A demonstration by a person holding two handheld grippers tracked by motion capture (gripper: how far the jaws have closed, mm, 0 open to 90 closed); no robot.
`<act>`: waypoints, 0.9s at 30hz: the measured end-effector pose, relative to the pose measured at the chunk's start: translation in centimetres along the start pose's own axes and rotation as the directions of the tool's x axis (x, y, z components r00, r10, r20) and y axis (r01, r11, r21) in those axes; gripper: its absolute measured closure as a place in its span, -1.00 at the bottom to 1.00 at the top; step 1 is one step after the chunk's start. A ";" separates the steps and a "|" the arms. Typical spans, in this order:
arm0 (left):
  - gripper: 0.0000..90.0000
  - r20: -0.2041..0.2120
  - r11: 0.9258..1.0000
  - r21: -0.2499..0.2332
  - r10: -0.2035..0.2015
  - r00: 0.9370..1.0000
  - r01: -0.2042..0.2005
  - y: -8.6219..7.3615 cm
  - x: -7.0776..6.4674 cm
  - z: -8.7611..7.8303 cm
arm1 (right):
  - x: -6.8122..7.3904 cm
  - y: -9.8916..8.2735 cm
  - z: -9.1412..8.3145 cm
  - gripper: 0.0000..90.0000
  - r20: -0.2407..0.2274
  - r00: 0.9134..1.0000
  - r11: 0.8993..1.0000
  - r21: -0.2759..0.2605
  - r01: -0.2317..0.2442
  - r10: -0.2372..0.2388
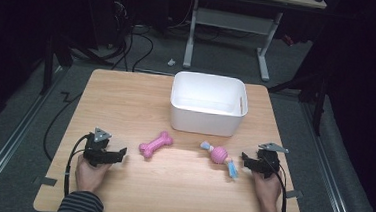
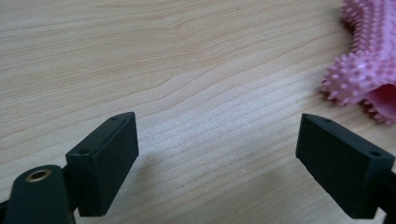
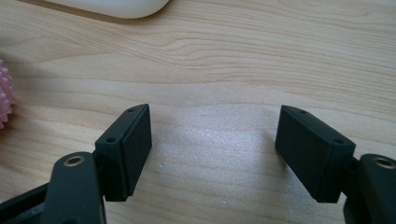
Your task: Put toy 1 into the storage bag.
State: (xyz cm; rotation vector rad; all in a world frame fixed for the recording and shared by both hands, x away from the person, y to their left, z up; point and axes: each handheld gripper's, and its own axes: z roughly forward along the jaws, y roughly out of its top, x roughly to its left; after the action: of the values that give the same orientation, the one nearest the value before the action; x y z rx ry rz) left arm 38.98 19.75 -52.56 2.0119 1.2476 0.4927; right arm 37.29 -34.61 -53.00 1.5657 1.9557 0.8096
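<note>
A light wooden bench (image 1: 126,101) carries everything. Toward its far edge, a little right of the middle, stands a white rectangular tub (image 1: 209,103) with rounded corners, its opening upward. Nearer the person, a pink spiked bone toy (image 1: 155,144) lies tilted on the wood, in front of the tub's left corner. Well to its right lies a second toy (image 1: 220,157) with a pink ball body and pale blue ends, in front of the tub's right half.

The left claw (image 1: 121,154) rests low on the bench near the left edge, held in the person's left hand (image 1: 91,173); its jaws stand wide apart over bare wood, with the bone toy just beyond them. The right claw (image 1: 245,158) sits close beside the blue-ended toy, held by the right hand (image 1: 266,187), jaws likewise spread with nothing between them.
</note>
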 end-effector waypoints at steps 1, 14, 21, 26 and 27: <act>-0.70 0.004 1.000 -0.002 0.000 1.000 0.000 0.0 0.0 -0.2 | 0.0 0.0 0.0 -0.40 0.000 1.000 1.000 0.000 0.000 0.000; -0.68 0.043 1.000 -0.011 -0.001 0.999 0.002 0.0 -0.7 -2.1 | 0.0 0.0 0.0 -0.40 0.000 1.000 1.000 0.000 0.000 0.000; -0.69 0.087 0.999 0.005 0.044 0.995 -0.045 0.5 -2.1 -2.9 | 0.0 0.0 0.0 -0.40 0.000 1.000 1.000 0.000 0.000 0.000; -0.68 0.109 0.998 0.008 0.066 0.992 -0.067 1.1 -2.9 -3.1 | 0.0 0.0 0.0 -0.40 -0.001 1.000 1.000 0.000 0.001 -0.001; -0.68 0.113 0.997 0.008 0.071 0.991 -0.072 1.1 -3.0 -3.1 | 0.0 0.0 0.0 -0.40 -0.001 1.000 1.000 0.001 0.001 -0.001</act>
State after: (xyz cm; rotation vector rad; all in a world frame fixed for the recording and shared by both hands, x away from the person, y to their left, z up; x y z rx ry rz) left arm 36.29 17.91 -49.45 2.0710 1.1161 0.4003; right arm 37.27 -34.60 -53.00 1.5649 1.9577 0.8100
